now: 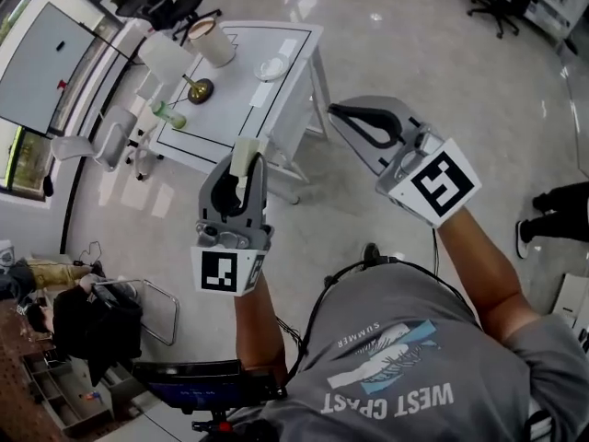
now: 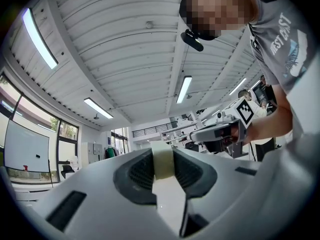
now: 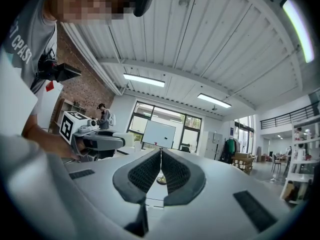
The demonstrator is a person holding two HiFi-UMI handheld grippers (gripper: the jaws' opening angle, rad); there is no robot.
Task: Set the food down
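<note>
A pale cream piece of food (image 1: pixel 242 153) (image 2: pixel 162 164) stands upright between the pads of my left gripper (image 1: pixel 246 168) (image 2: pixel 163 156), which is shut on it and held in the air short of the white table (image 1: pixel 248 99). My right gripper (image 1: pixel 337 111) (image 3: pixel 160 151) hangs to its right, jaws shut together with nothing between them. Each gripper shows in the other's view: the right gripper (image 2: pixel 220 131) and the left gripper (image 3: pixel 95 139). On the table stand a white cylinder (image 1: pixel 213 42), a small brass dish (image 1: pixel 198 90) (image 3: pixel 162 181), a green item (image 1: pixel 168 115) and a small white plate (image 1: pixel 270 68).
The table stands ahead and to the left on a glossy floor. Grey chairs (image 1: pixel 101 141) sit at its left side, near a whiteboard (image 1: pixel 41 67). A dark office chair (image 1: pixel 166 5) is beyond it. A person's shoe (image 1: pixel 525 238) shows at the right.
</note>
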